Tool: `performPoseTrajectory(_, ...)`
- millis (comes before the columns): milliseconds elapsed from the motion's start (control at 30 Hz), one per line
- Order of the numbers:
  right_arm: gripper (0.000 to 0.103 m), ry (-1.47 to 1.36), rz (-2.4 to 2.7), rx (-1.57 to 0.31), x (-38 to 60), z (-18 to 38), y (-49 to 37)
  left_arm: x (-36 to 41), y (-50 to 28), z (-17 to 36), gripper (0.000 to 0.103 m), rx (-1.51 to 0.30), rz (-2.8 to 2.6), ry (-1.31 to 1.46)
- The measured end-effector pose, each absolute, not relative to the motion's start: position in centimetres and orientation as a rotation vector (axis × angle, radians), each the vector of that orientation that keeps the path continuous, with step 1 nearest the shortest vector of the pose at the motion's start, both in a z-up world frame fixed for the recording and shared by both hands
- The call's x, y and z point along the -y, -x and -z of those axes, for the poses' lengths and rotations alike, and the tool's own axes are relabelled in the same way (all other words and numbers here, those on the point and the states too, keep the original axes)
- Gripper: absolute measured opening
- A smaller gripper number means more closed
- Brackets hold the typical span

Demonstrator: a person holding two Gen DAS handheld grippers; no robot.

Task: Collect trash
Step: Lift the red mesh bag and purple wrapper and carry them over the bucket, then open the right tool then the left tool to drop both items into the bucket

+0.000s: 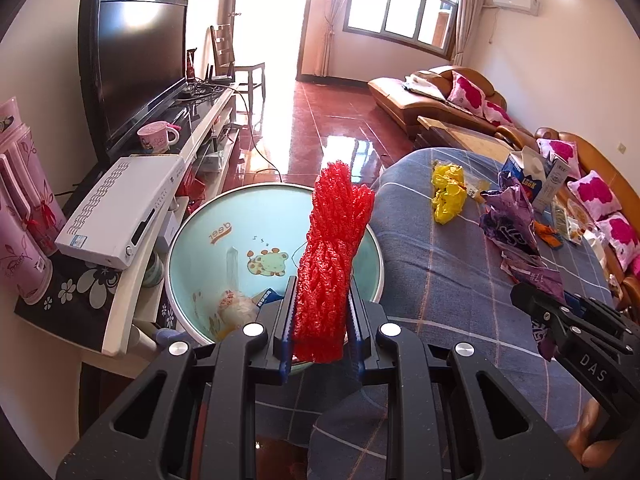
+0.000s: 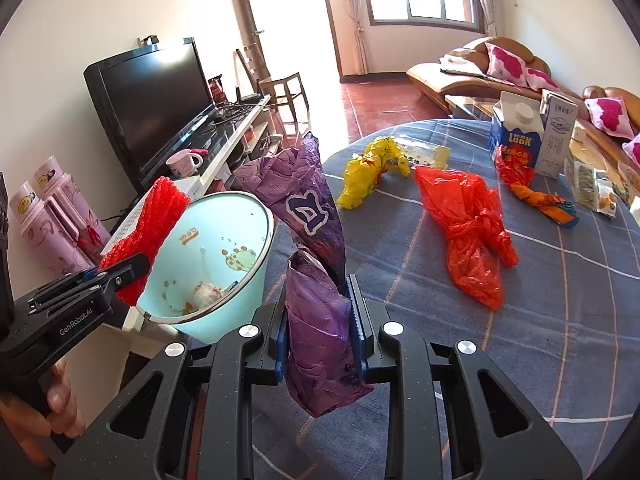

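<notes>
My left gripper [image 1: 321, 300] is shut on a red foam net sleeve [image 1: 334, 248] that stands up between its pads, held over the pale blue bin [image 1: 200, 248]. The bin [image 2: 224, 240] stands beside the table and holds several scraps at its bottom. My right gripper [image 2: 320, 312] is shut on a crumpled purple plastic bag [image 2: 308, 240], just right of the bin's rim. In the right wrist view the left gripper [image 2: 120, 274] shows at the left with the red net [image 2: 152, 224]. The right gripper [image 1: 560, 316] shows at the right edge of the left wrist view with the purple bag [image 1: 516, 224].
On the blue checked tablecloth [image 2: 560, 320] lie a yellow wrapper [image 2: 368, 172], a red plastic bag [image 2: 472, 232], an orange wrapper [image 2: 540, 200], milk cartons [image 2: 520, 132] and snack packets. A TV stand with a television [image 1: 132, 64], white set-top box [image 1: 120, 208] and pink mug stands left of the bin.
</notes>
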State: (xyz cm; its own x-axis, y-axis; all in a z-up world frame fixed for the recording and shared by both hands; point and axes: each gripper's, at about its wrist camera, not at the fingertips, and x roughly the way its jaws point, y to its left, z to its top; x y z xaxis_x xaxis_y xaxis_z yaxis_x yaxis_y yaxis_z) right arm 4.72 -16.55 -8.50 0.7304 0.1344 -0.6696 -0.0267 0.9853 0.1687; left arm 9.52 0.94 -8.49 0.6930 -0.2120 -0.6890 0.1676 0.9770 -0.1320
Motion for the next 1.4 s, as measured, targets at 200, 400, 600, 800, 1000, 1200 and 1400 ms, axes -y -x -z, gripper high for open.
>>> performPoseTrajectory(200, 0.026, -0.136, -0.113, -0.749, 15.1, 8.4, -5.7, -1.8, -10.1, 8.8, 0.022, -0.782, 0.191, 0.075)
performPoseTrajectory(400, 0.026, -0.124, -0.134, -0.752, 13.8, 8.3, -6.8, -2.7, -10.7, 9.3, 0.022, -0.791, 0.165, 0.084)
performPoseTrajectory(600, 0.026, -0.119, -0.154, -0.759, 12.8, 8.5, -8.1, -3.2, -11.5, 9.9, 0.022, -0.804, 0.144, 0.091)
performPoseTrajectory(800, 0.026, -0.130, -0.170, -0.775, 11.8, 8.9, -9.7, -3.6, -12.7, 10.8, 0.022, -0.831, 0.127, 0.096)
performPoseTrajectory(1000, 0.026, -0.141, -0.182, -0.800, 11.0, 9.6, -11.5, -3.7, -13.9, 11.3, 0.022, -0.846, 0.111, 0.093)
performPoseTrajectory(1200, 0.027, -0.151, -0.200, -0.824, 10.2, 10.2, -13.1, -3.9, -15.0, 11.8, 0.022, -0.858, 0.098, 0.092)
performPoseTrajectory(1400, 0.027, -0.141, -0.208, -0.845, 9.5, 10.8, -14.6, -3.8, -16.1, 12.2, 0.022, -0.870, 0.095, 0.094)
